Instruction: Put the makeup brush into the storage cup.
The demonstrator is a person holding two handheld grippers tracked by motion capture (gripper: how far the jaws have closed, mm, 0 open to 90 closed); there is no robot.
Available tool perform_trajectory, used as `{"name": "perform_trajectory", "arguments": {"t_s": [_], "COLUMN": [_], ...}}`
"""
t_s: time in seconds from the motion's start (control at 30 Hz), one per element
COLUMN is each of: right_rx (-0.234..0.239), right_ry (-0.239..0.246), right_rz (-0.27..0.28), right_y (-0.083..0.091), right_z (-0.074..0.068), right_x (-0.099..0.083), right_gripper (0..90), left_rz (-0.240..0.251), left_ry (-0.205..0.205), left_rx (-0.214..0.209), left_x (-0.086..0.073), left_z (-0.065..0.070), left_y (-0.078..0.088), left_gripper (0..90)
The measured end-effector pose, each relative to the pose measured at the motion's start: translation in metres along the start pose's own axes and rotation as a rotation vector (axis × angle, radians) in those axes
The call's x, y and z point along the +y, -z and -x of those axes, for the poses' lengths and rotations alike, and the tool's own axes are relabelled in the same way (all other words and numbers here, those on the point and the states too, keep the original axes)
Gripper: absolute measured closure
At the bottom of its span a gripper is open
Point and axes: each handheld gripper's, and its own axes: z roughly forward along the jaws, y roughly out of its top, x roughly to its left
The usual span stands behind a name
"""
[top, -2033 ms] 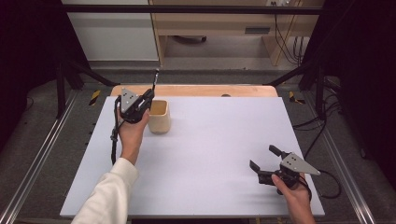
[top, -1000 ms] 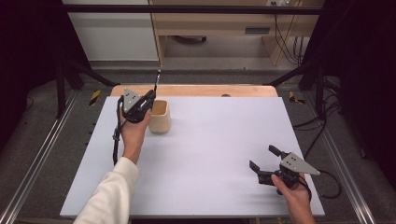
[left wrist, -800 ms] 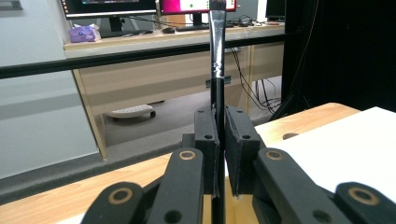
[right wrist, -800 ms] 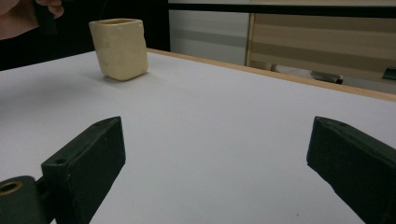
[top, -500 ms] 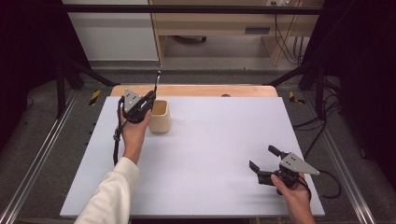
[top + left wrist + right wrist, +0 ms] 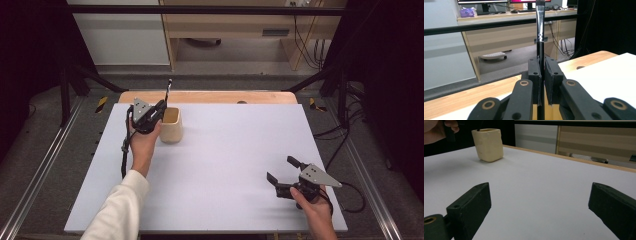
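At the far left corner of the tabletop [image 6: 225,165] stands a cream, squarish cup [image 6: 171,125], upright, and the left tongs [image 6: 159,108] hover over its near-left rim, clamped narrow on a thin black rod [image 6: 540,37] that rises nearly straight and dips toward the cup's mouth. The risk I see: the rod may catch the rim and tip the light-looking cup, or swivel in so slim a grip. The rod is dark and glossy, with a taped band partway up. Near the right front corner the right tongs [image 6: 282,170] gape wide, empty.
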Motion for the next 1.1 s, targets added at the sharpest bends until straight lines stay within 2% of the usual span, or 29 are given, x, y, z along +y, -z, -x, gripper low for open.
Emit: {"name": "perform_trajectory", "arguments": {"t_s": [0.2, 0.27, 0.5, 0.6, 0.7, 0.73, 0.77, 0.83, 0.9, 1.07, 1.1], "right_rx": [0.000, 0.002, 0.003, 0.004, 0.001, -0.002, -0.002, -0.003, -0.004, -0.006, -0.007], "right_ry": [0.006, 0.008, 0.008, 0.016, 0.014, 0.015, 0.015, 0.017, 0.019, 0.025, 0.026], "right_rz": [-0.002, -0.003, -0.004, -0.003, -0.003, -0.005, -0.005, -0.001, -0.004, -0.013, -0.013], "right_y": [-0.001, -0.001, -0.001, -0.002, -0.002, -0.002, -0.002, -0.002, -0.002, -0.003, -0.003], "right_z": [0.000, -0.001, -0.002, -0.002, -0.002, -0.002, -0.002, -0.001, -0.001, -0.001, -0.001], "right_x": [0.000, 0.000, 0.000, 0.000, 0.001, 0.001, 0.001, 0.001, 0.001, 0.000, 0.000], "right_gripper": [4.8, 4.8, 4.8, 4.8, 4.8, 4.7, 4.7, 4.7, 4.7, 4.6, 4.6], "left_rz": [-0.009, -0.010, 0.015, 0.002, -0.009, -0.015, -0.027, -0.037, -0.050, -0.063, -0.072], "left_ry": [0.002, -0.003, -0.018, -0.028, -0.059, -0.060, -0.073, -0.146, -0.134, -0.128, -0.134], "left_rx": [0.003, 0.007, 0.003, -0.017, -0.040, -0.047, -0.053, -0.075, -0.116, -0.144, -0.144], "left_x": [-0.006, -0.006, -0.007, -0.009, -0.012, -0.012, -0.013, -0.013, -0.015, -0.023, -0.023], "left_z": [0.002, 0.003, 0.010, 0.014, 0.020, 0.022, 0.024, 0.029, 0.033, 0.039, 0.039], "left_y": [0.007, 0.010, 0.040, 0.050, 0.059, 0.061, 0.063, 0.066, 0.069, 0.073, 0.073], "left_gripper": [83.4, 78.8, 68.9, 63.3, 57.5, 52.2, 52.2, 49.8, 46.3, 40.1, 36.2]}}
